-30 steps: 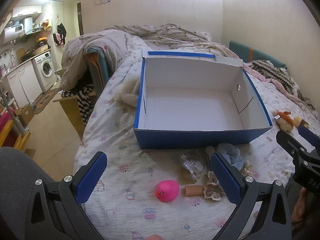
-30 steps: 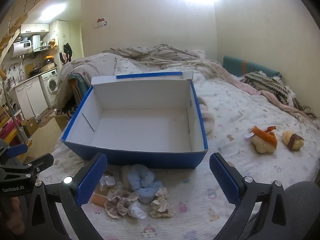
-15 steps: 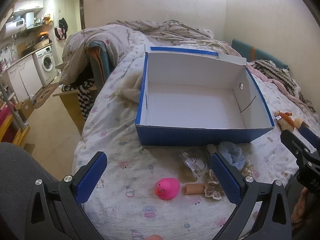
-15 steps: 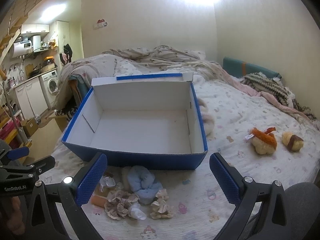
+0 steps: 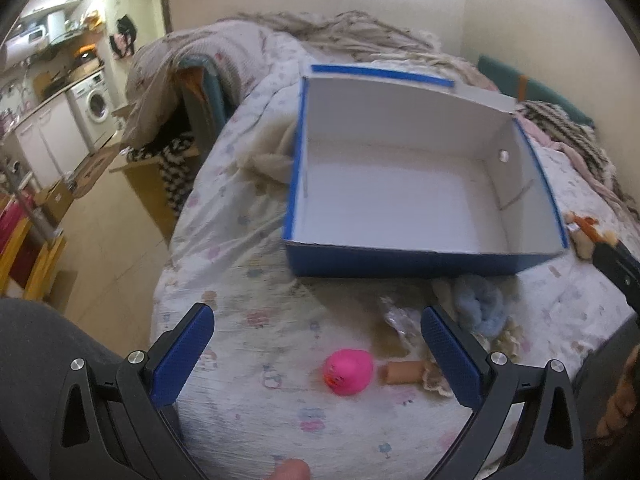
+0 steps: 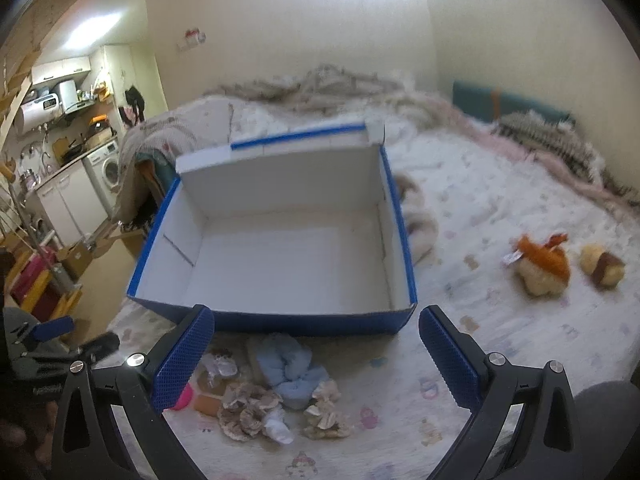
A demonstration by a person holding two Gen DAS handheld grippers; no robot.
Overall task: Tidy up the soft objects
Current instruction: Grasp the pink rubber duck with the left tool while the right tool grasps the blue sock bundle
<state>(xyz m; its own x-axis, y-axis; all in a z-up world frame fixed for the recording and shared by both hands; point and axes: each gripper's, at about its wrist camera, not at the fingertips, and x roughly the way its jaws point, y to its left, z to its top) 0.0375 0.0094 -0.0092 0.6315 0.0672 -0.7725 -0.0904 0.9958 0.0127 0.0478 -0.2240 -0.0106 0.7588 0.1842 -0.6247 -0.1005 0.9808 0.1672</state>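
Note:
An empty blue box [image 5: 404, 264] with a white inside stands on the bed; it also shows in the right wrist view [image 6: 280, 322]. In front of it lie a pink rubber duck [image 5: 348, 371], a light blue soft bundle [image 6: 292, 368], frilly beige socks [image 6: 248, 408], a small orange tube [image 5: 402, 372] and a clear wrapped item [image 5: 398, 320]. Two plush toys [image 6: 540, 266] [image 6: 602, 266] lie to the right of the box. My left gripper [image 5: 318, 350] is open and empty above the duck. My right gripper [image 6: 316, 350] is open and empty above the blue bundle.
The bed [image 6: 500, 208] has a patterned sheet and a rumpled blanket [image 6: 320, 92] at the far end. Its left edge drops to the floor [image 5: 104, 248]. A chair draped with clothes [image 5: 180, 92] stands beside the bed. A kitchen with a washing machine [image 5: 96, 104] is far left.
Both grippers have moved slightly forward and down toward the items in front of the box. Both stay open. Nothing on the bed has moved.

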